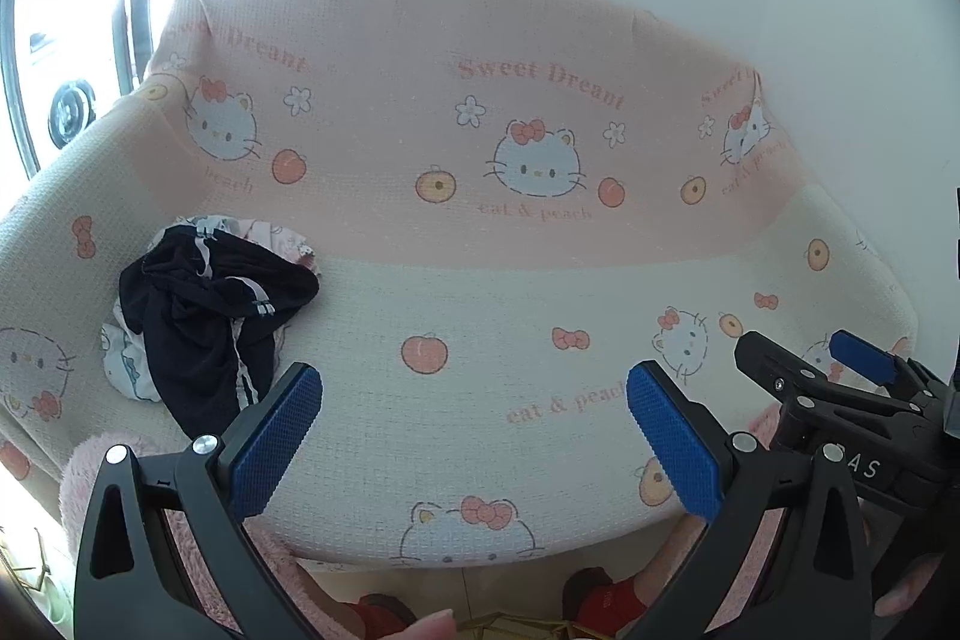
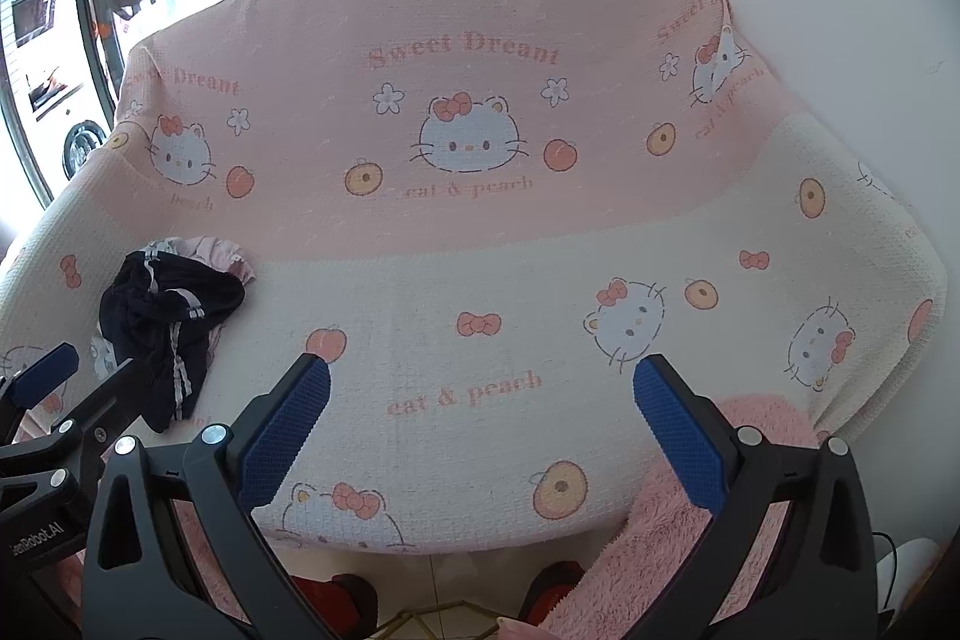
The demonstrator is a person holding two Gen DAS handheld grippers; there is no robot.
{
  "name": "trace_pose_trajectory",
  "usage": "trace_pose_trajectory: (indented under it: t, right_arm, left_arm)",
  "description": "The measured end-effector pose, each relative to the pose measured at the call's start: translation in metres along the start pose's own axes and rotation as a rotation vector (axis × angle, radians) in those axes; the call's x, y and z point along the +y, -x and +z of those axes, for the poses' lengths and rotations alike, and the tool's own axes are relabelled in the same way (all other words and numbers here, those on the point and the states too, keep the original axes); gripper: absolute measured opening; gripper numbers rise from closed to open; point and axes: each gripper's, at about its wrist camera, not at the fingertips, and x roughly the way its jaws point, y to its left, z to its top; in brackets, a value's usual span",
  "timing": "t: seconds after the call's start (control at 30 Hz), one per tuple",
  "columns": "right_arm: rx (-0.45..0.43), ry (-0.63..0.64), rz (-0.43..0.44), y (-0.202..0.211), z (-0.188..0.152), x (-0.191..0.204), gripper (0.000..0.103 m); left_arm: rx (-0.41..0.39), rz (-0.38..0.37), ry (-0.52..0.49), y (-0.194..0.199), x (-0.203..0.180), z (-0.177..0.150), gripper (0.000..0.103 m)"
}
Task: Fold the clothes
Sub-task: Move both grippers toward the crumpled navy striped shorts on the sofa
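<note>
The left claw [image 1: 474,436] stands wide apart, its blue pads gripping nothing, and hangs above the front of the sofa seat. The right claw [image 2: 480,430] is spread just as wide and is likewise empty, level with the left one and just beside it. Both probably hover over the bare middle of the sofa cover [image 1: 456,292] because that flat stretch would serve as a folding surface.

Ahead and to the left of both claws, well apart from either, sits the pile of clothes [image 1: 204,316]. A dark navy garment [image 2: 162,328] with white side stripes lies crumpled on top, bunched and twisted, with no neat fold visible. Under it peek a pink frilled piece [image 1: 282,238] and a pale printed one [image 1: 129,370]; what they are cannot be told. No folded stack shows anywhere on the seat.
</note>
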Motion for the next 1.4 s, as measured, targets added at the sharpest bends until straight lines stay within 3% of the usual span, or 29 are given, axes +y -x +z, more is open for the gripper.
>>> trace_pose_trajectory:
  t: [0.13,0.23,0.33,0.4,0.43,0.5,0.6,0.7,0.8,0.97,1.07,1.17,1.23,1.33,1.4]
  right_arm:
    - [-0.040,0.062,-0.024,0.003,0.001,0.011,0.103]
    - [-0.054,0.094,0.027,0.003,-0.001,0.008,0.103]
    - [0.002,0.100,0.141,-0.012,-0.003,0.005,0.103]
    - [0.039,0.110,0.224,-0.022,-0.004,0.010,0.100]
    - [0.052,0.119,0.243,-0.027,-0.005,0.015,0.098]
    - [0.072,0.162,0.284,-0.036,0.001,0.033,0.082]
    - [0.100,0.217,0.370,-0.054,0.017,0.068,0.065]
    - [0.128,0.260,0.419,-0.077,0.030,0.102,0.064]
    - [0.156,0.297,0.437,-0.104,0.038,0.135,0.064]
    - [0.203,0.360,0.467,-0.149,0.052,0.191,0.063]
    - [0.242,0.388,0.486,-0.181,0.054,0.222,0.046]
    - [0.279,0.417,0.492,-0.216,0.049,0.250,0.034]
    - [0.292,0.431,0.485,-0.239,0.048,0.267,0.034]
    - [0.324,0.413,0.489,-0.275,0.050,0.286,0.036]
    - [0.347,0.393,0.490,-0.298,0.052,0.297,0.048]
  left_arm:
    - [-0.013,0.014,-0.010,0.002,-0.009,-0.005,0.103]
    - [0.002,-0.012,0.015,-0.002,-0.006,-0.010,0.103]
    - [0.043,-0.100,0.106,-0.009,0.022,-0.006,0.103]
    - [0.033,-0.081,0.137,-0.011,0.049,-0.002,0.103]
    - [0.027,-0.070,0.151,-0.012,0.062,0.000,0.103]
    - [0.002,-0.002,0.196,-0.013,0.091,0.005,0.101]
    - [-0.005,0.108,0.263,-0.016,0.138,0.009,0.078]
    - [0.031,0.162,0.333,-0.029,0.188,0.009,0.076]
    - [0.058,0.175,0.412,-0.046,0.231,0.009,0.076]
    - [0.101,0.156,0.486,-0.086,0.264,0.014,0.076]
    - [0.157,0.142,0.532,-0.122,0.279,0.015,0.074]
    - [0.204,0.139,0.583,-0.155,0.294,0.016,0.058]
    - [0.232,0.137,0.610,-0.176,0.304,0.018,0.041]
    - [0.255,0.134,0.651,-0.204,0.316,0.019,0.040]
    - [0.253,0.098,0.707,-0.218,0.322,0.015,0.041]
